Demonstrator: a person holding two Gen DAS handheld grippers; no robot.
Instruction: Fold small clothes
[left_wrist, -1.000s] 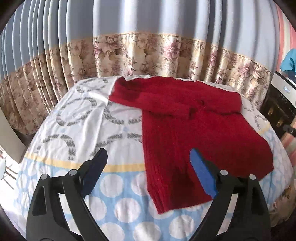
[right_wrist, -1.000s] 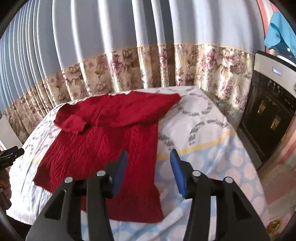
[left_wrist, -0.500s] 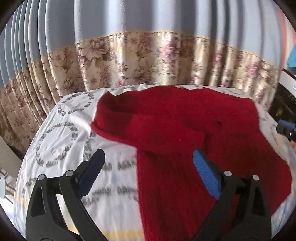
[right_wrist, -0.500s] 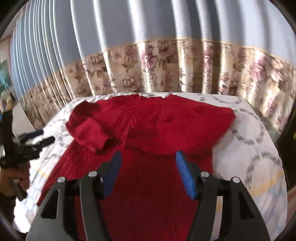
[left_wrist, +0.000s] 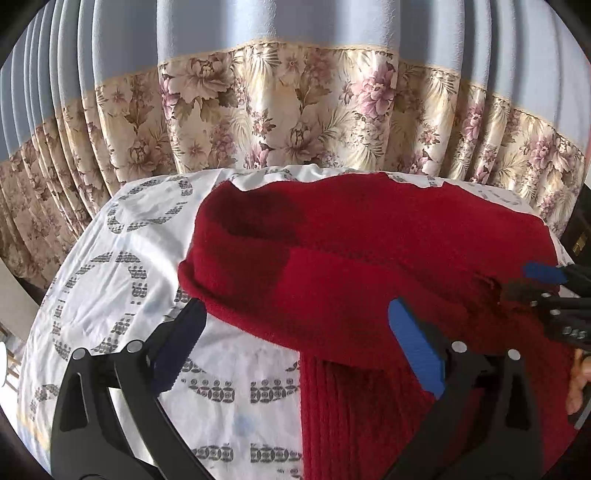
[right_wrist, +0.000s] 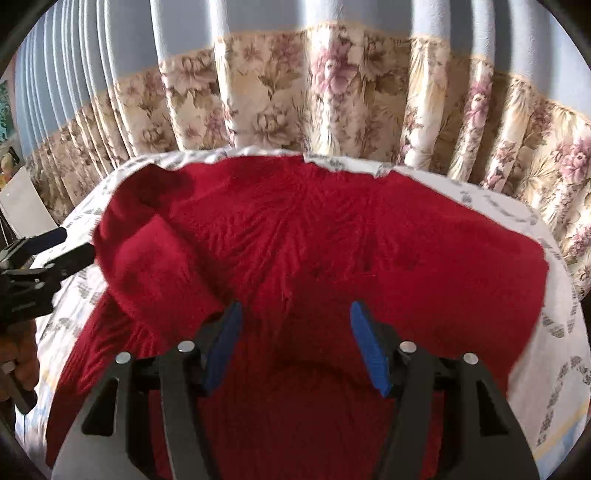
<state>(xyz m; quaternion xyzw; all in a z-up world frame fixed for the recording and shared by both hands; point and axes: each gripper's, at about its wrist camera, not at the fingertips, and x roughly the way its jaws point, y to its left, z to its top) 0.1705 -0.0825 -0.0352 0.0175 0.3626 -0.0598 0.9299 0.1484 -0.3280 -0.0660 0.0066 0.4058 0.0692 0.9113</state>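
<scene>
Sleeve-folding step, I judge; left gripper (left_wrist: 295, 343) jaws spread and widening, empty, around the red sweater's (right_wrist: 295, 229) folded sleeve (left_wrist: 280, 291); right gripper (right_wrist: 295, 347) jaws apart, empty; next, pinch fabric.

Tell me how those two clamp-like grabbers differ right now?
The left gripper has its jaws spread wide and opening, over the sweater's folded sleeve and the patterned sheet. The right gripper has its jaws narrower, over the middle of the red sweater. Both have blue pads, point down at the sweater and hold nothing.
</scene>
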